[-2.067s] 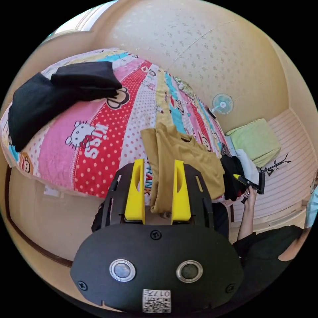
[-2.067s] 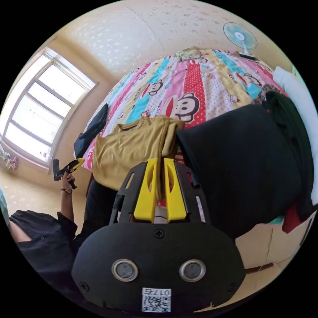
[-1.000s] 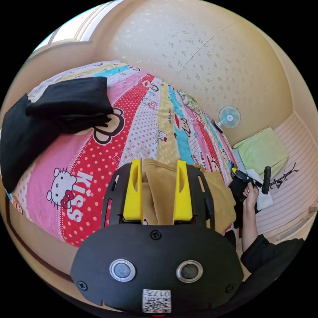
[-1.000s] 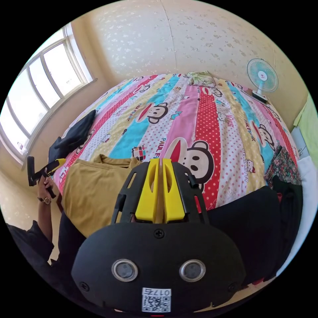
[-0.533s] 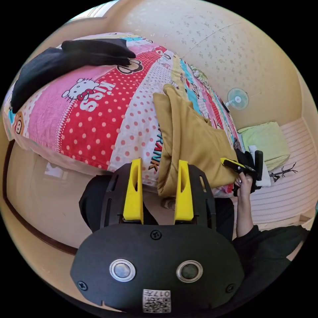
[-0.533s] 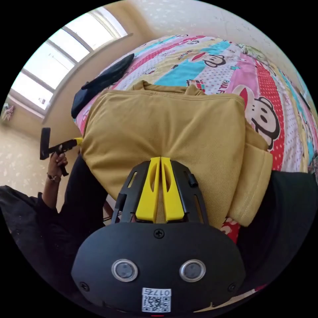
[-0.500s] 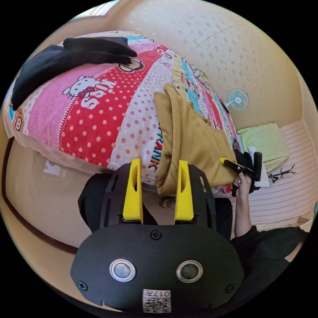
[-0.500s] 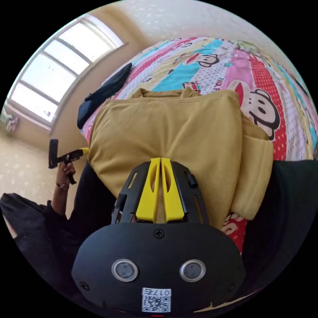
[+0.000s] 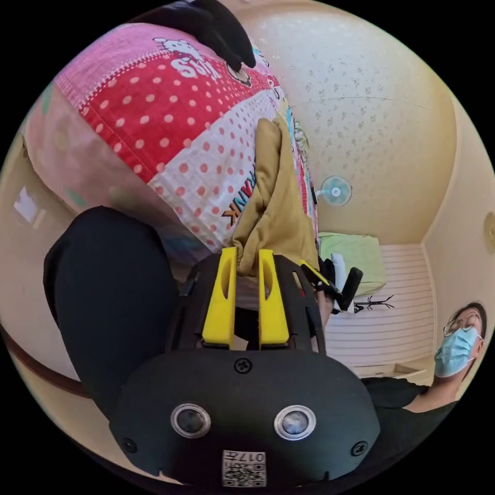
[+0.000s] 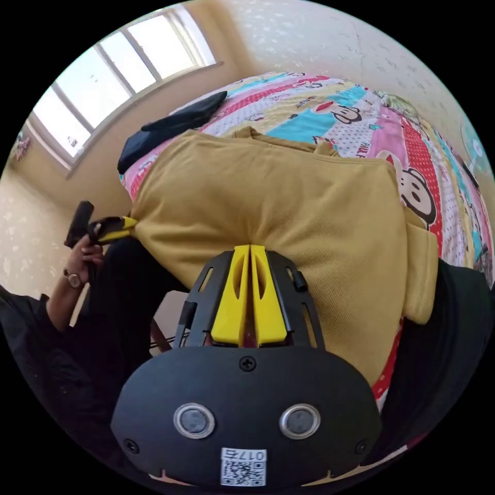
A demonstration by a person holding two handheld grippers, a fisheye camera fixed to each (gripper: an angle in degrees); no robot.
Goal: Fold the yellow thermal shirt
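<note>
Black clothes [image 10: 170,126] beyond yellow shirt [image 10: 289,206].

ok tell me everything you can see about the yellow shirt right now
The yellow shirt is a mustard, fine-ribbed knit, folded into a thick bundle at the near edge of the cartoon-print bedspread, with its neckline on the far side. One folded part hangs over the bed edge. The right gripper pinches its near edge; the left gripper closes on a hanging corner.

Open striped bed [image 10: 330,111] beyond the yellow shirt [image 10: 278,201]; black folded clothes [image 10: 170,124] blocking the far left edge by the window.
</note>
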